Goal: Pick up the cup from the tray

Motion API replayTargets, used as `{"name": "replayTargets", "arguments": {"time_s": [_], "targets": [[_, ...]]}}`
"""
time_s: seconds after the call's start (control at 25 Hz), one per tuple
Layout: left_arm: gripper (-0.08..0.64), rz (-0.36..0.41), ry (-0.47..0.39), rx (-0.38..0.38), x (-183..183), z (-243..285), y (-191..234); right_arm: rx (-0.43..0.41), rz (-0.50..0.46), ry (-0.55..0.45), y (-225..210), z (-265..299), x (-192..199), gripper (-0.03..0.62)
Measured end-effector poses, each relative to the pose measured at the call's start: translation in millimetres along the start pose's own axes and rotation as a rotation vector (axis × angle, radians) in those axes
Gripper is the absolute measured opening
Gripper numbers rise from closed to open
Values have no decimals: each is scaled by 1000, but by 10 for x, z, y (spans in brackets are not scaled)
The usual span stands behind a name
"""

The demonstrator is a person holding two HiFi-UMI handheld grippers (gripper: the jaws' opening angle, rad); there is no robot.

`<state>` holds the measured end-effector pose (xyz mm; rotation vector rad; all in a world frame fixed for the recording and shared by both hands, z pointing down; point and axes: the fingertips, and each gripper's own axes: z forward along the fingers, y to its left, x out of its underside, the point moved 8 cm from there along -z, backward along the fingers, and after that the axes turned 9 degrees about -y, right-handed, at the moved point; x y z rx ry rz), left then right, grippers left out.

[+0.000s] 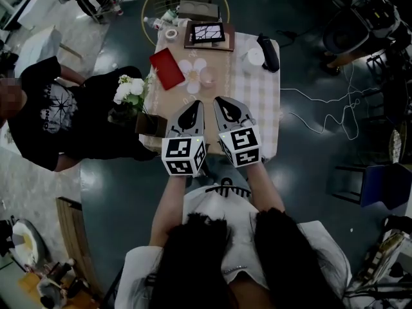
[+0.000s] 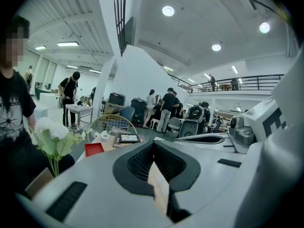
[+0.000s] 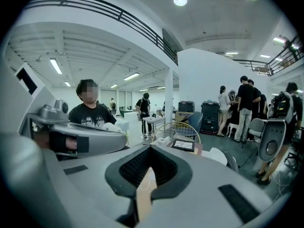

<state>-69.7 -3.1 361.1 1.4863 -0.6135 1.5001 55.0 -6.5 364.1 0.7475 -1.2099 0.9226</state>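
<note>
Left gripper (image 1: 195, 106), right gripper (image 1: 220, 102): both closed tight, empty, centre of head view. Cup (image 1: 207, 76) on flower-shaped tray (image 1: 190, 69), upper centre, well apart from both. Risk: approaching with jaws closed would knock cup over or shove it across surface (image 1: 257, 89).

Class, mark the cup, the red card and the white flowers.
cup (image 1: 207, 76): head view, its body.
red card (image 1: 167, 68): head view, centre of its face.
white flowers (image 1: 131, 89): head view, on the blooms.

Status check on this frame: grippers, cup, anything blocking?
Left gripper shut, empty; right gripper shut, empty; both at the near edge of the table. Cup untouched on flower-shaped tray. Nothing seen between grippers and cup.
</note>
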Motion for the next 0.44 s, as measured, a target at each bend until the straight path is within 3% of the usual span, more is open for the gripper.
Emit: {"name": "replayTargets", "arguments": {"time_s": [0.44], "targets": [[8,3,-12,13,-26,-122,34,20,-11,6,128,-53,-22,8]]}}
